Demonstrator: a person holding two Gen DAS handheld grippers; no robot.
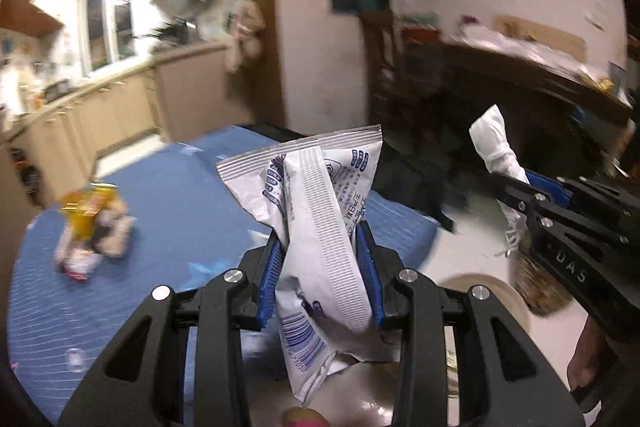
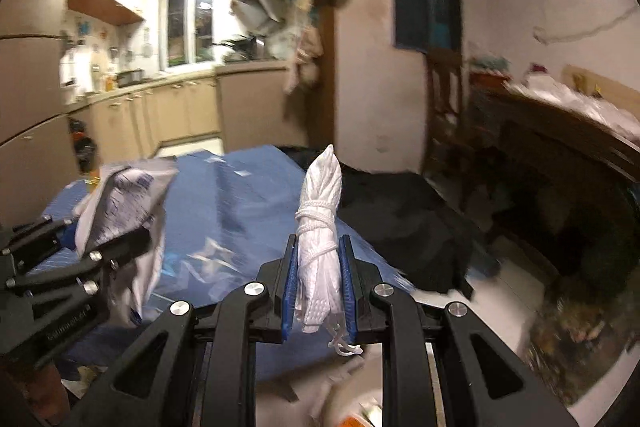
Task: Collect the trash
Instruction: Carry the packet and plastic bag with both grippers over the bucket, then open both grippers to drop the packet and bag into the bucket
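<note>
My left gripper (image 1: 322,269) is clamping its jaws on a crumpled white wrapper (image 1: 316,227), and my right gripper (image 2: 320,293) is pinching a white cord-wrapped bundle (image 2: 322,227), both above the blue surface (image 1: 172,211), where more wrappers (image 1: 92,231) are lying.

Each wrist camera looks forward and somewhat downward along its own gripper, close behind the fingers. Both views share the blue surface (image 1: 168,211) (image 2: 240,211) and the kitchen beyond it.
</note>
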